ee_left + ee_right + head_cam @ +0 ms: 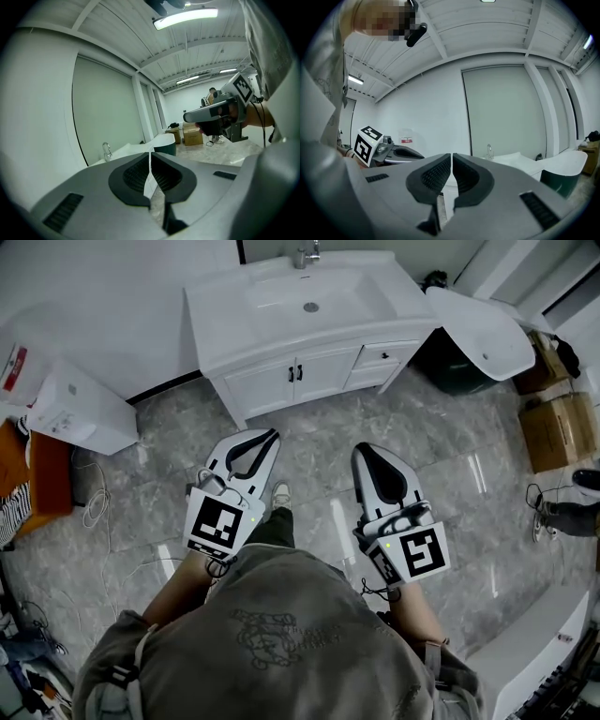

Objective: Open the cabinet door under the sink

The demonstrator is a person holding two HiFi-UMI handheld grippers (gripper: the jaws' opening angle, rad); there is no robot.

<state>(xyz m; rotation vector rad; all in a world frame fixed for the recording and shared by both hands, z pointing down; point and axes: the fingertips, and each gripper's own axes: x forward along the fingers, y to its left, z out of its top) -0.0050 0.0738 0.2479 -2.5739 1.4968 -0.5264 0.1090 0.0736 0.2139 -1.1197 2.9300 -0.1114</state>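
A white vanity [225,320] with a sink and a faucet [307,254] stands against the far wall in the head view. Under the sink its two cabinet doors [272,382] are closed, with their black handles [295,373] side by side at the middle. My left gripper [267,439] and right gripper [364,454] hover over the floor well short of the vanity, both pointing toward it. Each is shut with nothing in it. The jaws meet in the left gripper view [151,158] and in the right gripper view [452,158].
Two small drawers [382,357] sit right of the doors. A white oval tub [480,329] leans over a dark green bin [455,367] at right, with cardboard boxes [560,427] beyond. A white box [80,409] and loose cables [94,507] lie at left on the grey marble floor.
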